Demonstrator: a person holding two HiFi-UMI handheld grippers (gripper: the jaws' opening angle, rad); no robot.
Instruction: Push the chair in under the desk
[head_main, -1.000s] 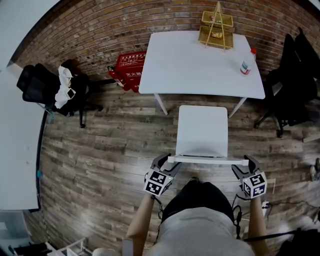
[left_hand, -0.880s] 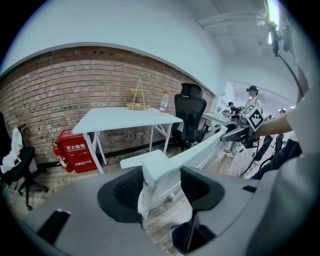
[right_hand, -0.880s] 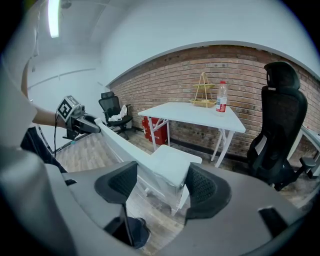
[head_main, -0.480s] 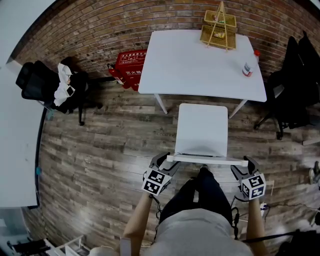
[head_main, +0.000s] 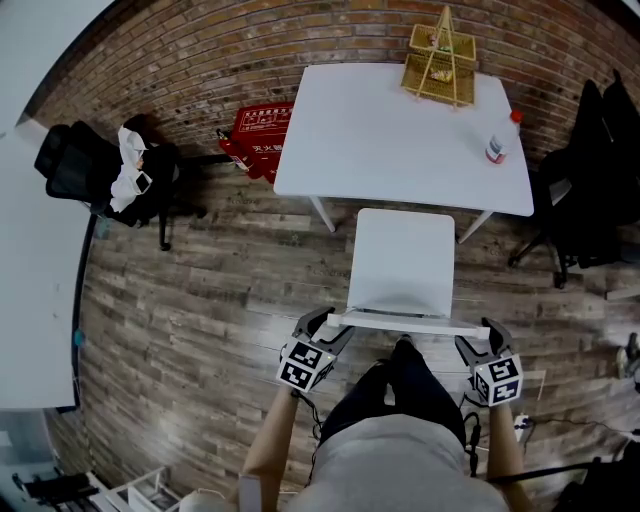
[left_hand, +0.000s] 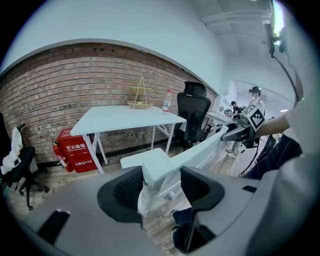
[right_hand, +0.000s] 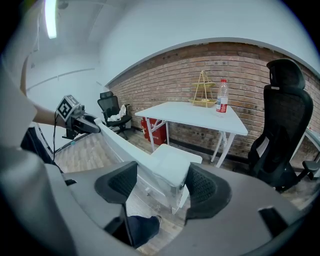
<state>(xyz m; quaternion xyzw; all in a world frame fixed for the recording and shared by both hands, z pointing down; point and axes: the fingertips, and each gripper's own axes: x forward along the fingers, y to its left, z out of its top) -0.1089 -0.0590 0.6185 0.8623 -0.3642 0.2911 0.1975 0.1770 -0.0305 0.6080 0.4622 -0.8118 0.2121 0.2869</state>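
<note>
1. Low in the head view, two bare forearms (head_main: 272, 450) reach up the frame side by side, wrists level. Each ends in a gripper at one end of the chair's (head_main: 404, 262) backrest (head_main: 405, 322).
2. The left gripper (head_main: 328, 328) sits left of centre and the right gripper (head_main: 472, 335) right of centre, with the person's legs between them, just below the backrest.
3. On the desk (head_main: 380, 140), at the top of the frame, a wire basket (head_main: 438, 62) stands near the far edge. It holds small items too small to tell.
4. A bottle (head_main: 494, 148) stands upright near the desk's right edge, apart from the basket.
5. In the left gripper view, the left gripper's (left_hand: 161, 185) jaws are partway apart and closed on the backrest's corner, which fills the gap between the pads (left_hand: 125, 189).
6. In the right gripper view, the right gripper's (right_hand: 161, 187) jaws hold the other corner the same way. The backrest end lies against the right-hand pad (right_hand: 205, 189).
7. The chair stands at centre frame, facing the desk. Its seat's front edge just meets the desk's near edge, between the desk's legs, and the rest of the seat is out on the wooden floor (head_main: 200, 300).
</note>
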